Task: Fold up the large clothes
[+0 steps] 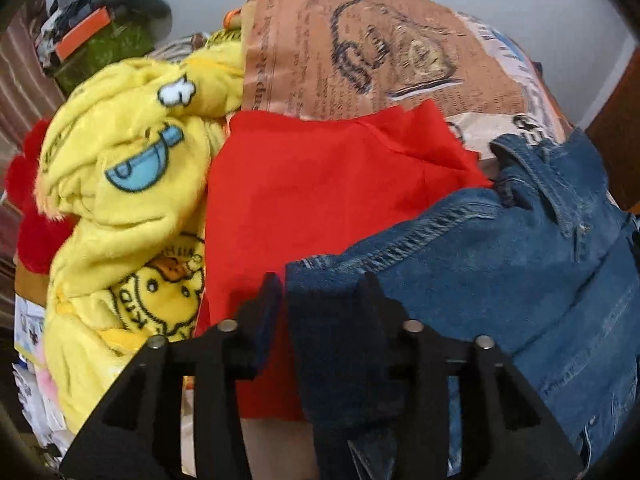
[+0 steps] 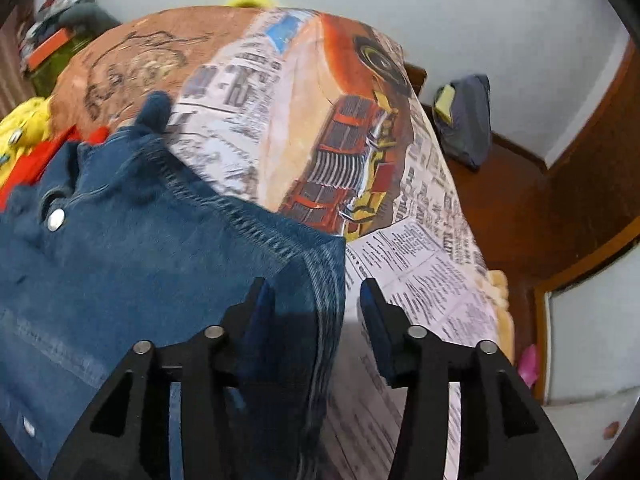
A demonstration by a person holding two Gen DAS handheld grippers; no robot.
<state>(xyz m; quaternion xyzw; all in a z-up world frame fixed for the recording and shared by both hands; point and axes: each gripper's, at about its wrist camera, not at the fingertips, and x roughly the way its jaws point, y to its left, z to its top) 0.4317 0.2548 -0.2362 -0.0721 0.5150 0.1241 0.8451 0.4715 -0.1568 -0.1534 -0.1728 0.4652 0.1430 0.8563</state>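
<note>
A blue denim garment [image 1: 520, 272] lies on a bed with a printed newspaper-pattern cover [image 1: 360, 52]. In the left wrist view my left gripper [image 1: 320, 292] stands open with a corner of the denim between its fingers. In the right wrist view the denim [image 2: 140, 248], with a metal button, fills the left half. My right gripper [image 2: 316, 296] is open, its jaws straddling the denim's right edge over the bed cover [image 2: 320, 120].
A red garment [image 1: 312, 184] and a yellow fleece with cartoon prints [image 1: 128, 200] lie left of the denim. Cluttered items [image 1: 92, 28] sit at the bed's far left. A dark bag [image 2: 468, 120] rests on the wooden floor [image 2: 560, 220] to the right.
</note>
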